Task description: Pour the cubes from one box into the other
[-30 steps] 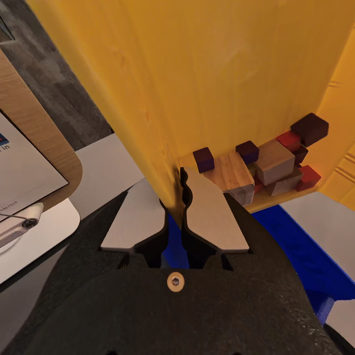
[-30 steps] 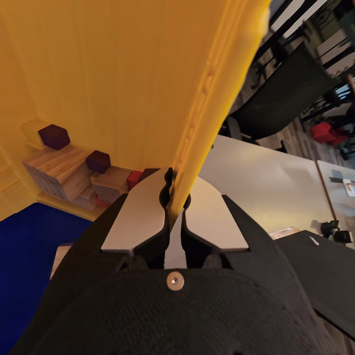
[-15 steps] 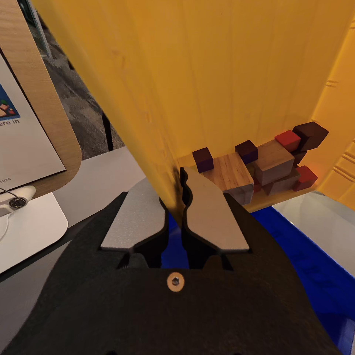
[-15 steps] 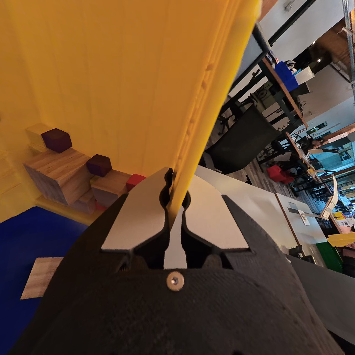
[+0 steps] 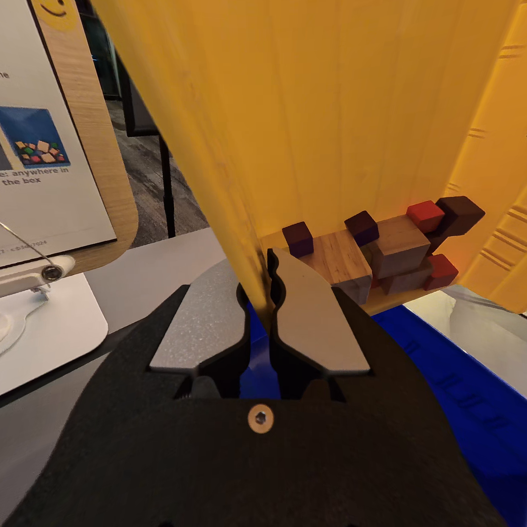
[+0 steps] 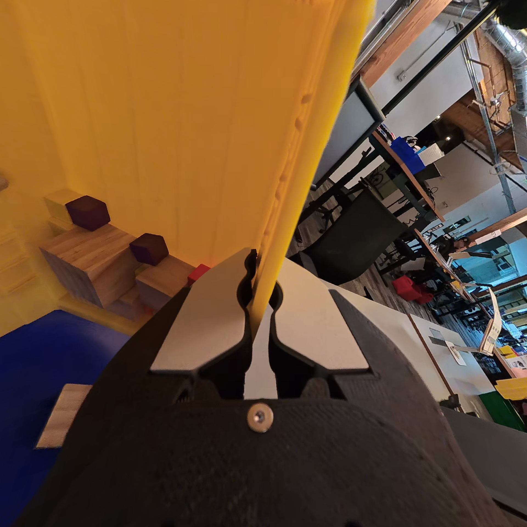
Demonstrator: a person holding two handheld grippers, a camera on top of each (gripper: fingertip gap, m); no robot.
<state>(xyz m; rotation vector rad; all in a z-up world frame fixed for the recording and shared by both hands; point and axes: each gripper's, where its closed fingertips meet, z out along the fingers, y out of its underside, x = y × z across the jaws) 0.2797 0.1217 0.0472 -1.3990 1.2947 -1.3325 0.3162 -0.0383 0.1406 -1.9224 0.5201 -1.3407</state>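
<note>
You have the yellow box (image 5: 328, 119) lifted and tipped steeply over the blue box (image 5: 470, 399), which sits below on the pale bench (image 5: 159, 273). Each side wall is pinched: the left gripper (image 5: 261, 288) is clamped on the left wall, one finger inside and one outside, and the right gripper (image 6: 261, 282) is clamped the same way on the right wall.

By my reading, the pour is barely begun. Almost all the cubes (image 5: 379, 253) are bunched against the yellow box's lower wall, right at the lip that overhangs the blue one: large plain wooden blocks underneath, small dark purple and red ones perched on top. They look piled and wedged rather than sliding.

In the right wrist view, only one wooden block (image 6: 64, 415) lies on the blue floor, partly hidden behind your gripper.

So what is left is nearly everything: you likely need more tilt, or a shake, to send the heap over the lip.
</note>
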